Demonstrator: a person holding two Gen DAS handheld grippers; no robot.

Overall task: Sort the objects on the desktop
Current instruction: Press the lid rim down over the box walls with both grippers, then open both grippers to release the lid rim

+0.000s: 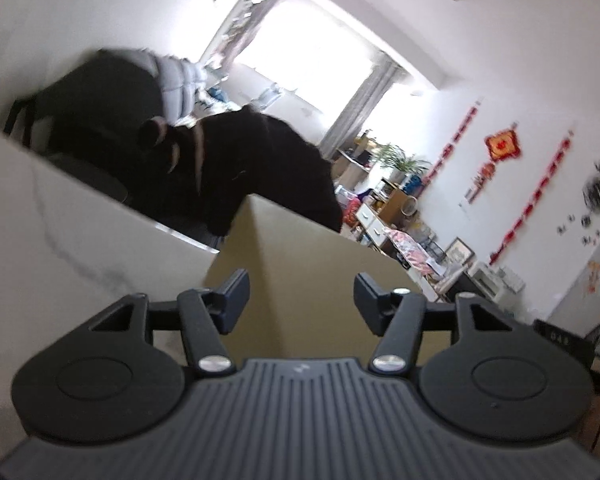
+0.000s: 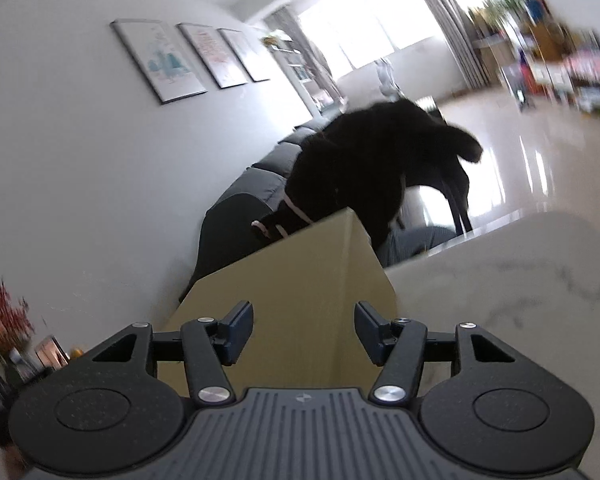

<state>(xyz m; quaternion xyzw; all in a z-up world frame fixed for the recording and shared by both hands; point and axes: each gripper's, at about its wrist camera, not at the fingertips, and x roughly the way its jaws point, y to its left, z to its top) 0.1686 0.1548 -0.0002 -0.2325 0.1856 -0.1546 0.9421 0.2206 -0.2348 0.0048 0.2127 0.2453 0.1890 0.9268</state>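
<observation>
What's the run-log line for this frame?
left gripper: open, empty | right gripper: open, empty | tan cardboard box: ahead of both, on white marble table

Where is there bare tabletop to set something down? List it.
Bare marble tabletop lies left of the cardboard box in the left wrist view, and right of the box in the right wrist view, out to the table edge. The box itself fills the space straight ahead of both claws.

Each camera sits just behind its own gripper and looks forward along the fingers, close above a cardboard box (image 1: 320, 264) on a marble table (image 1: 80, 232). The left wrist view is rolled clockwise, the right wrist view anticlockwise. Both share the box (image 2: 300, 280), the table (image 2: 520, 280), a black garment (image 1: 260, 160) and the bright window (image 2: 360, 28).
</observation>
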